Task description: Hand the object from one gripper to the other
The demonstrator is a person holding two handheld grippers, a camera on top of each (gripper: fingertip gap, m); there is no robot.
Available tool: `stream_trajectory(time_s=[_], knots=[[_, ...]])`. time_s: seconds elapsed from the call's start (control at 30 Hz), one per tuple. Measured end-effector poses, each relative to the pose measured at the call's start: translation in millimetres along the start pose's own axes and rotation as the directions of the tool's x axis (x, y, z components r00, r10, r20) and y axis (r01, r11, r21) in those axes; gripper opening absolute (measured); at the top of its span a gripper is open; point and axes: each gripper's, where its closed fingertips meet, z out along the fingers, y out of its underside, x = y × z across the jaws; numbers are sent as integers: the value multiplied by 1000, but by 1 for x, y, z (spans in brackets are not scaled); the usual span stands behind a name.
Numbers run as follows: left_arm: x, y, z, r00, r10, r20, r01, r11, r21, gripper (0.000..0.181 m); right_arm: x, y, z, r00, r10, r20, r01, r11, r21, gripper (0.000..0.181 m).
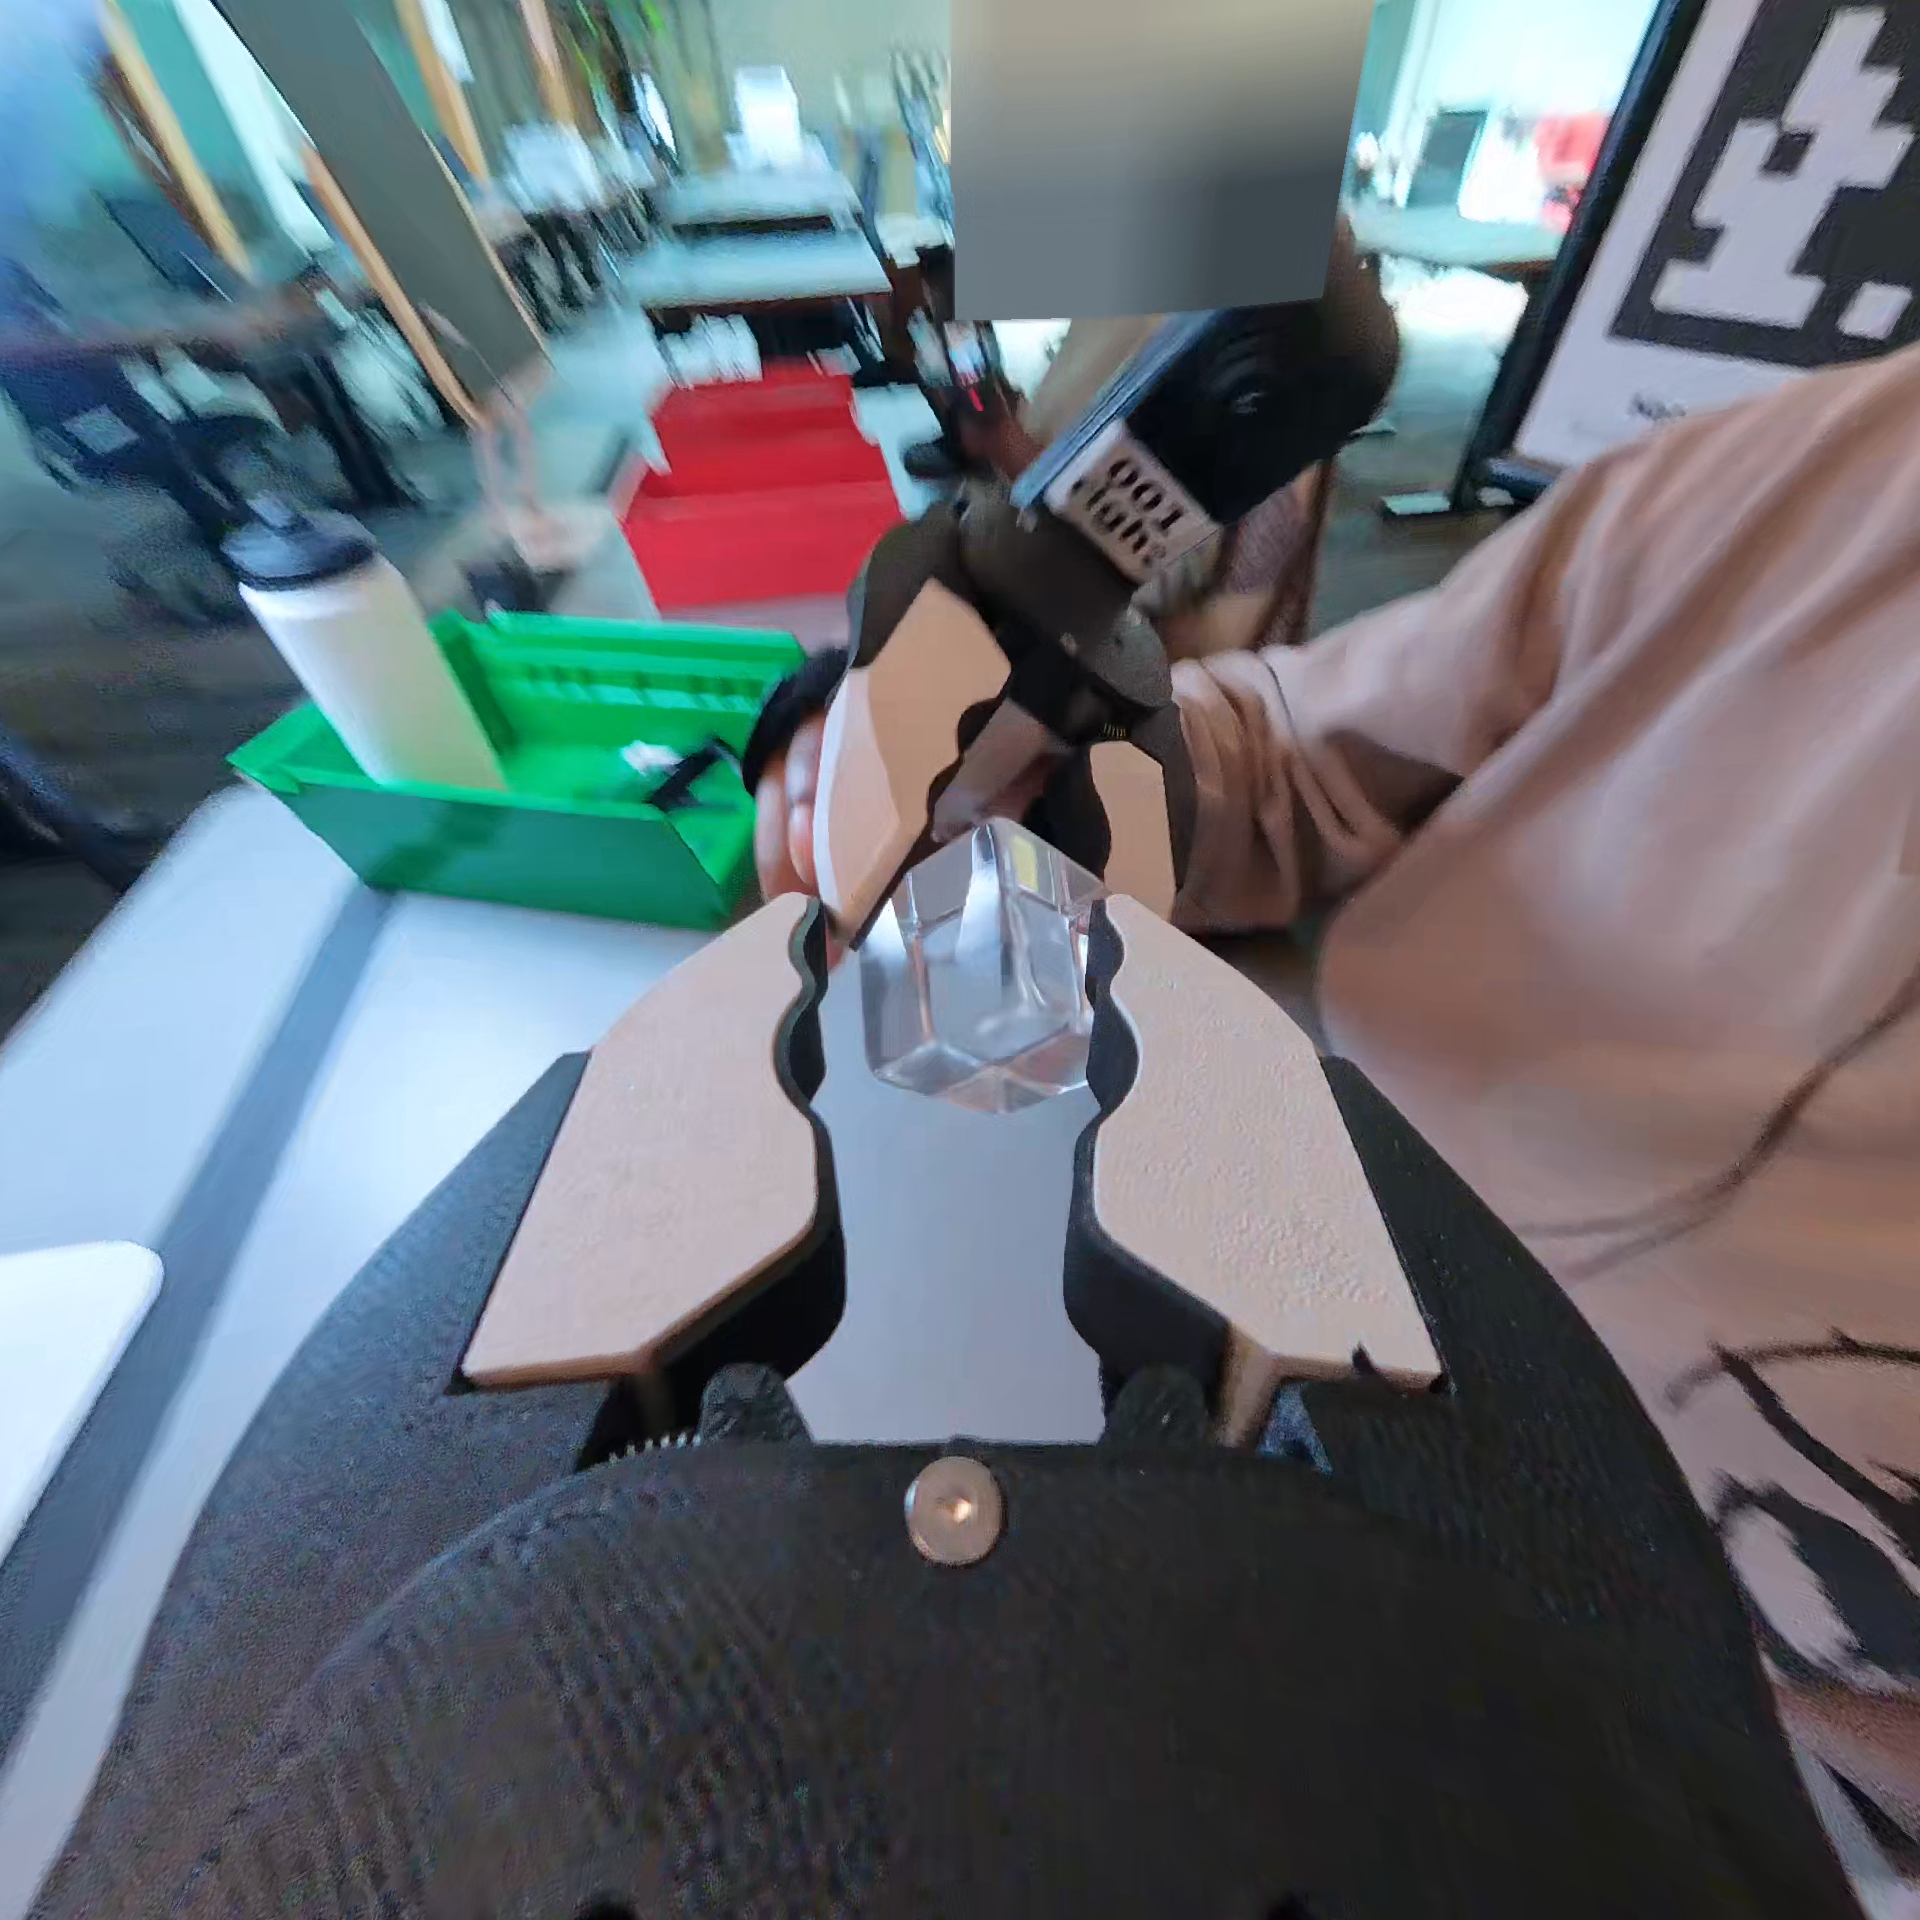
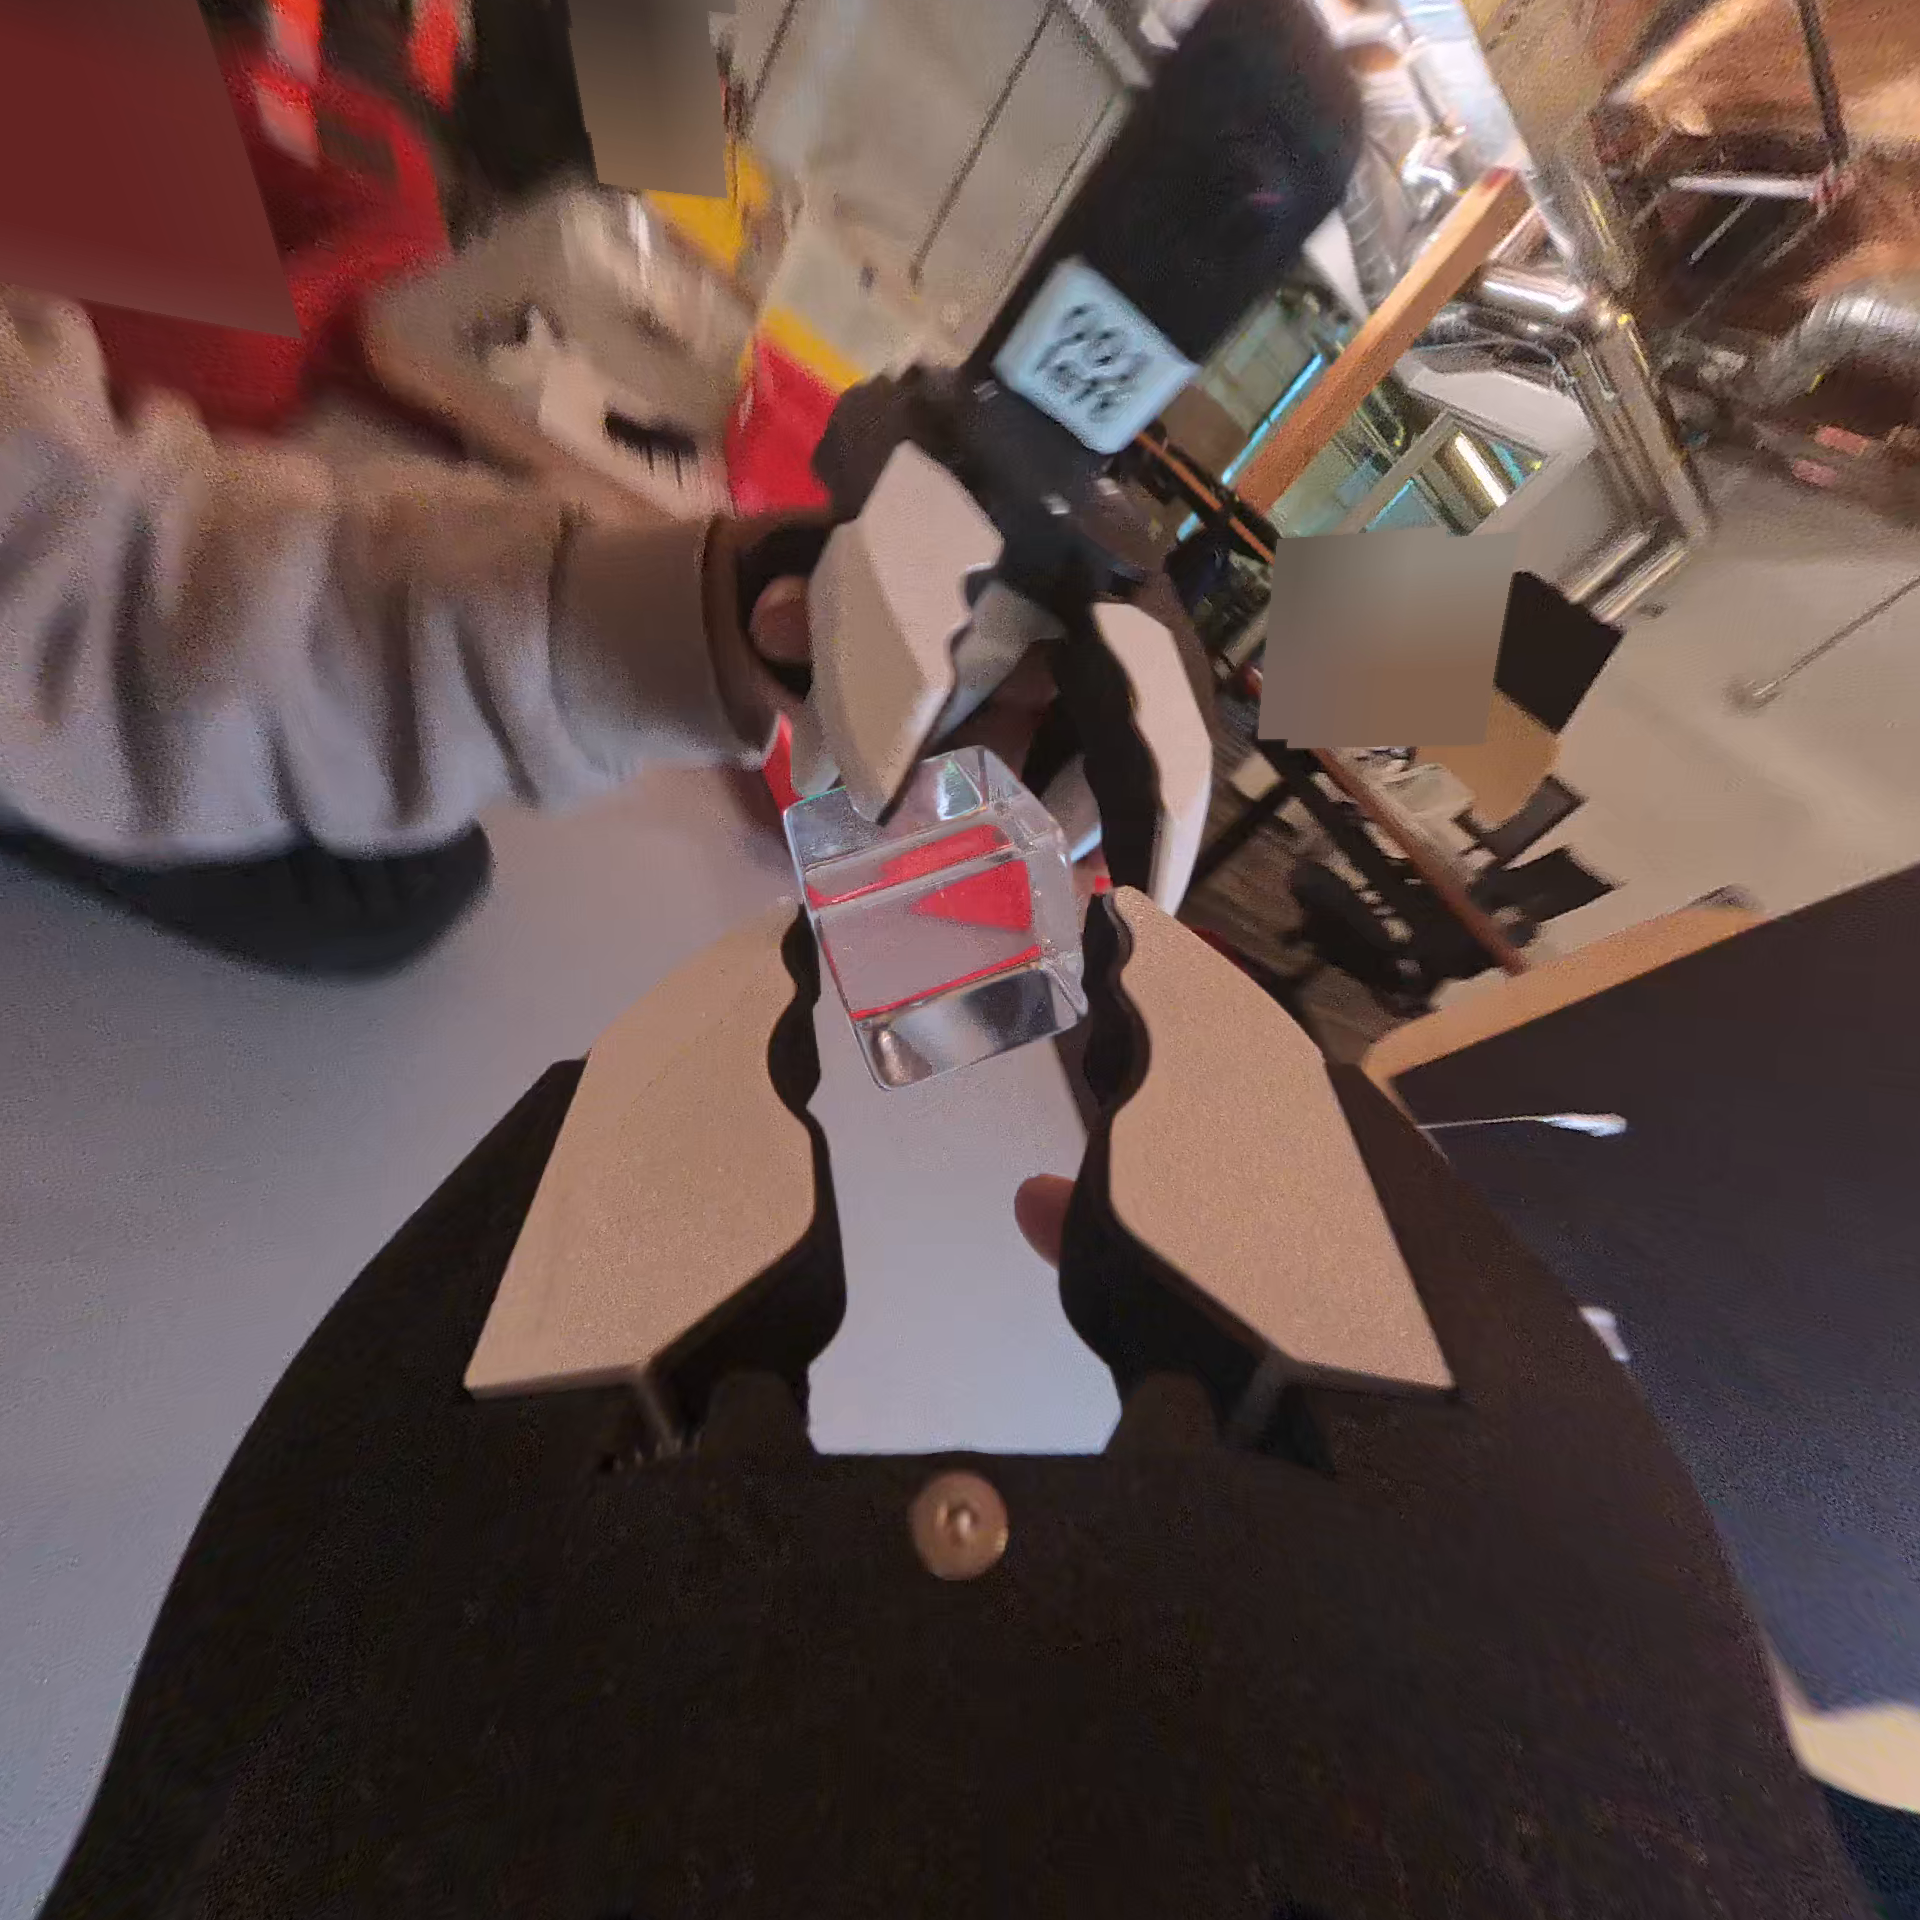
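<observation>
Above grey table (image 1: 260, 1039), clear glass-like cube (image 1: 982, 987) shows sharp, glinting edges.

Left hand-held gripper (image 1: 961, 961) and right hand-held gripper (image 2: 951, 961) tip to tip, fingers of both partly spread

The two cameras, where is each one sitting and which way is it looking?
Left wrist view: rides on the left gripper, looking along its fingers at the clear glass-like cube, the green plastic bin behind, and the person's beige sleeve.
Right wrist view: rides on the right gripper, facing the cube; a fingertip peeks in.
Both show the cube with both grippers around it.
</observation>
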Motion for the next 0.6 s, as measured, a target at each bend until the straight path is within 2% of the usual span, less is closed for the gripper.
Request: stream_trajectory(time_s=[0.07,0.13,0.2,0.3,0.37,0.43,0.53,0.6], knots=[[-3,-18,-8,997,58,58,-64,992,109,48,11,-11,-5,961,270,62,-276,955,113,49],[-4,-33,-15,988,106,112,-125,975,183,47,20,-17,-6,862,488,134,-505,847,163,49],[1,-39,-17,975,174,135,-198,960,197,52,22,-20,-5,716,655,241,-695,699,166,49],[14,-41,-15,938,306,160,-332,928,170,59,24,-18,-3,416,819,396,-904,422,77,48],[12,-35,-9,884,409,226,-432,900,60,61,19,-12,0,238,864,445,-960,278,-25,48],[1,-20,-3,787,544,291,-526,838,-145,61,9,-5,4,144,878,456,-966,224,-127,48],[-20,7,0,648,698,304,-556,707,-437,58,6,5,9,73,897,435,-971,164,-175,48],[-25,17,2,632,723,278,-550,672,-496,45,8,12,10,66,908,414,-972,153,-180,49]])
